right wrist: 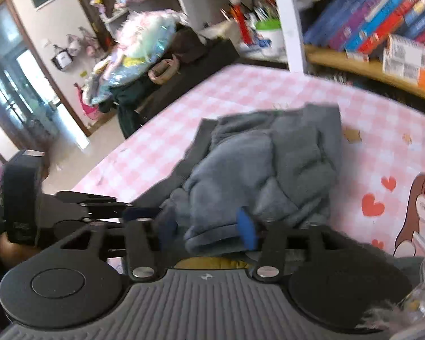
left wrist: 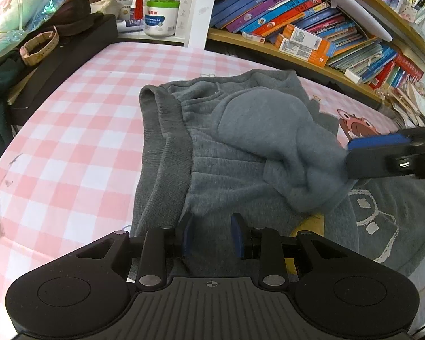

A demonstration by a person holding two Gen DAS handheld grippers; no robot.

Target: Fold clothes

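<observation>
My checked pink sheet (left wrist: 70, 130) carries the grey sweater (left wrist: 240, 130) toward its far, bookshelf (left wrist: 311, 56) edge. A white tub (left wrist: 159, 18) holds pens; its label is unreadable. My left gripper (left wrist: 212, 235) pinches sweater cloth; my right gripper (right wrist: 206, 226) stands spread around a fold.

Pink checked bedsheet (left wrist: 70, 130), crowded wooden bookshelf (left wrist: 297, 56), glass door (right wrist: 11, 85), daylight

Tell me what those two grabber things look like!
Both are matte black plastic. The left gripper and right gripper each have two round discs, a ribbed grey middle plate with a small crosshair mark, silver rivets, and fingers tipped with blue pads.
</observation>
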